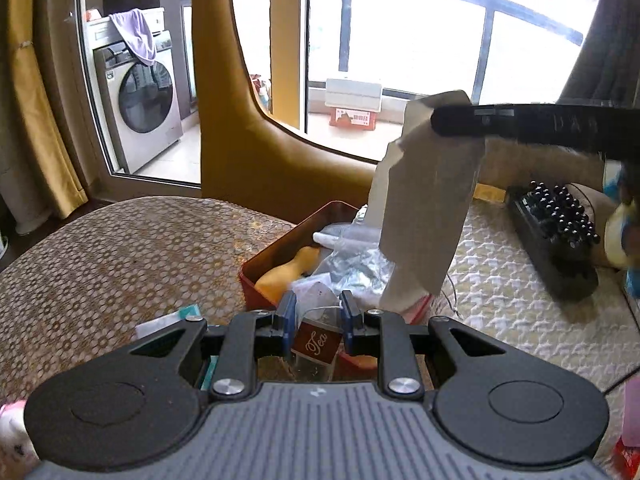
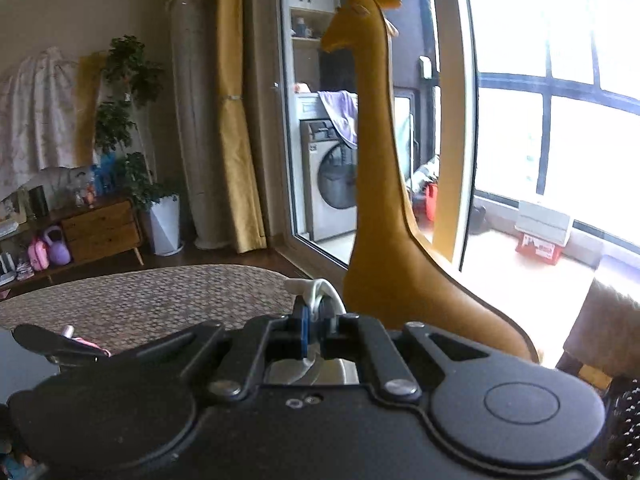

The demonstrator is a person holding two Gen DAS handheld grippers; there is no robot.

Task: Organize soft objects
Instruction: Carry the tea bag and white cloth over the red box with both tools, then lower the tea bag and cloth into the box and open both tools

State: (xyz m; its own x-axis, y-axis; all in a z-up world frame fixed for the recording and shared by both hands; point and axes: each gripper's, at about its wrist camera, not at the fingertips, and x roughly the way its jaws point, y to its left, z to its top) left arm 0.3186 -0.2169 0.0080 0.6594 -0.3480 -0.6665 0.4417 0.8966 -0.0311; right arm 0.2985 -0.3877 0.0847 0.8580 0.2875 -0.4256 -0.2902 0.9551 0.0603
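On the desk [image 1: 100, 248] a box [image 1: 280, 248] stands just ahead of the left claw [image 1: 316, 316], with bags [image 1: 352, 264] lying in it. A tea packet [image 1: 318, 346] sits between the box and that claw's base. Above the box's right end hangs a cloth [image 1: 428, 200] (its top edge under the right claw [image 1: 436, 122]). Right of the box lies a beaded tray [image 1: 556, 232]. Behind the desk stands a giraffe figure [image 2: 384, 184], with a washing machine [image 1: 140, 104] beyond the glass door.

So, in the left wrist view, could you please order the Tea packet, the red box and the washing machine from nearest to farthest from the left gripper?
1. Tea packet, between the left gripper's open fingers.
2. Red box, just ahead on the table.
3. Washing machine, far left behind glass.
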